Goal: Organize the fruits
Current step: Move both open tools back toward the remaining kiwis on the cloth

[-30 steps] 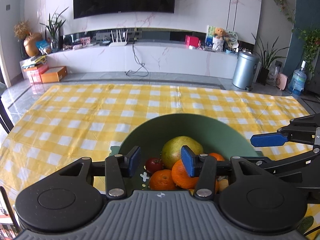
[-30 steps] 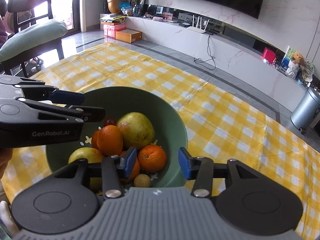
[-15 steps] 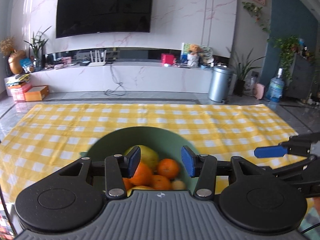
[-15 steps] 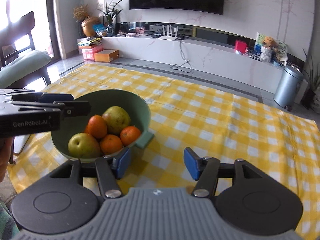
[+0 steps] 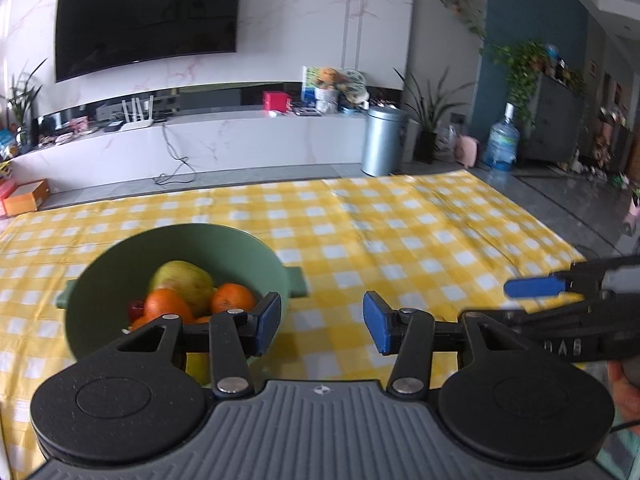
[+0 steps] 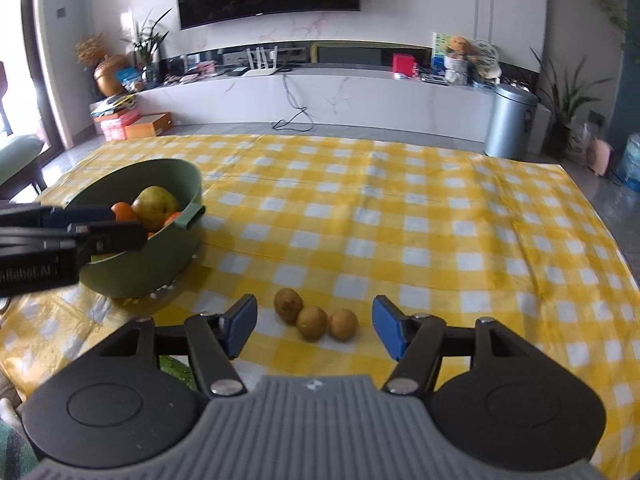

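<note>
A green bowl (image 5: 224, 248) holds a pear (image 5: 186, 282), oranges (image 5: 234, 297) and a small red fruit (image 5: 136, 308). It also shows at the left in the right wrist view (image 6: 160, 256). Three small brown kiwis (image 6: 312, 322) lie on the yellow checked cloth (image 6: 400, 216) right of the bowl. My right gripper (image 6: 316, 330) is open and empty, just in front of the kiwis. My left gripper (image 5: 322, 326) is open and empty, beside the bowl's near right rim.
The right gripper's arm (image 5: 580, 312) reaches in at the right of the left wrist view. The left gripper's arm (image 6: 48, 240) covers the bowl's near left side. A chair (image 6: 20, 160) stands off the table's left edge.
Both grippers have pulled back and swung right, away from over the bowl. The kiwis have come into the right wrist view. Both stay open.
</note>
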Available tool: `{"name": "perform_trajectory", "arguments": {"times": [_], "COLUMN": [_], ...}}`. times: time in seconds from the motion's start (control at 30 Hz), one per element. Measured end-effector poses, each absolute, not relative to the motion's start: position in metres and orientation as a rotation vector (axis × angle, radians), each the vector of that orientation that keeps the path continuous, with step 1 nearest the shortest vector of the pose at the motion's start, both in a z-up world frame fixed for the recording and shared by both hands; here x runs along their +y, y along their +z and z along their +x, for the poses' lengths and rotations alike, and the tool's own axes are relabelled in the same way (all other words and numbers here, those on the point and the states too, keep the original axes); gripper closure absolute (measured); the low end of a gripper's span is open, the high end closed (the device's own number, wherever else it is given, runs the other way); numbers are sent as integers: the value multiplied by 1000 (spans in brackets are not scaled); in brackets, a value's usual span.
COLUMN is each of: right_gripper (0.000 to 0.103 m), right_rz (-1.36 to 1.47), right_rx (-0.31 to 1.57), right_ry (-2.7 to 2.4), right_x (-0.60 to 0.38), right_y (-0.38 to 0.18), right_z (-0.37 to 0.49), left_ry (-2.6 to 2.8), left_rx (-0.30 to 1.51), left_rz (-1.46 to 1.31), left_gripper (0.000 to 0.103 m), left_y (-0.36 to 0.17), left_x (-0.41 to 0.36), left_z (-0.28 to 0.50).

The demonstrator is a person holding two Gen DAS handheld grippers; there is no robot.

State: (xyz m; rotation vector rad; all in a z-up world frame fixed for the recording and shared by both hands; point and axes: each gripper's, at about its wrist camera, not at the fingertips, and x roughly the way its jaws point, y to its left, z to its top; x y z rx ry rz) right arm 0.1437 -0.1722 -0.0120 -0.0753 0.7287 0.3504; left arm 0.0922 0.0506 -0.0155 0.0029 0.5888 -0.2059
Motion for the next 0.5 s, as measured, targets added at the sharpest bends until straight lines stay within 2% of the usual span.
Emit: {"name": "perform_trajectory", "arguments": {"times": [0.07, 0.43, 0.5], "right_gripper": [32, 32, 35], "right_rz": [-63, -19, -29], "right_rx": [717, 808, 826], "right_ry": [301, 221, 229], "right_x": [-177, -179, -176], "right_y": [-12, -35, -39], "right_z": [144, 160, 162], "left_ry": [-214, -279, -301], "left_rx": [596, 687, 707], "left_rz": [19, -52, -54], "left_gripper": [47, 47, 48], "left_y": [-19, -44, -49], "left_x": [44, 46, 44], "left_z": [92, 106, 109]}}
